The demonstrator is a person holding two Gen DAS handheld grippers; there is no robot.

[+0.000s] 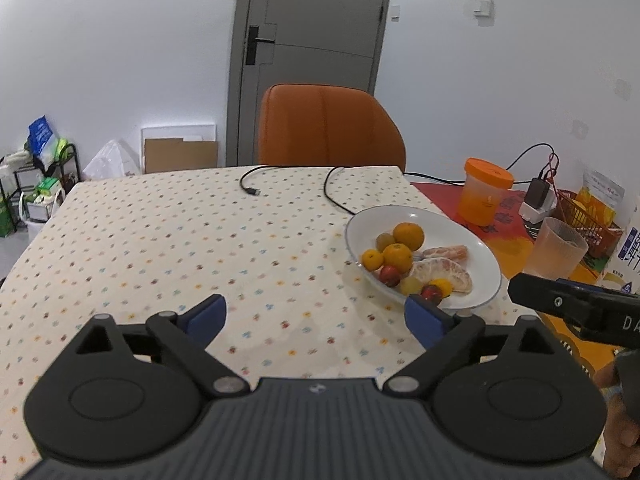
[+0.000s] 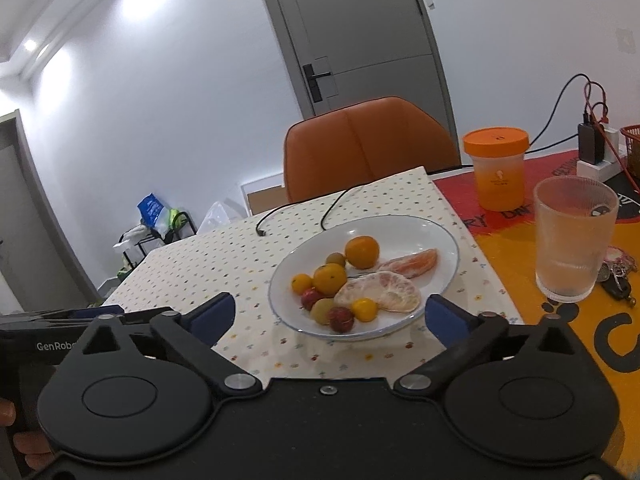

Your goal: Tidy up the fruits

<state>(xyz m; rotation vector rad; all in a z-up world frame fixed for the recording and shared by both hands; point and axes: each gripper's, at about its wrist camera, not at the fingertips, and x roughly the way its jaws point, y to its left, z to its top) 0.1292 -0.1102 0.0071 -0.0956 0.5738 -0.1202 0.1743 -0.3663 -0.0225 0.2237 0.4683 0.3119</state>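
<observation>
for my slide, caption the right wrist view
Open right gripper facing a white plate of mixed fruit on the dotted tablecloth.

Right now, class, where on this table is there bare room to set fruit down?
Free: the dotted tablecloth left of the white fruit plate, up to the black cable. Crowded: right of the plate, by the orange-lidded cup and ribbed clear glass.

The left tool (image 1: 316, 316) hovers level with its blue-padded fingers (image 1: 208, 316) spread wide, nothing between them. The right tool (image 2: 330, 316) is likewise wide apart and bare, pointing forward and slightly down. The two sit side by side, each one's black body edging into the other's view.
</observation>
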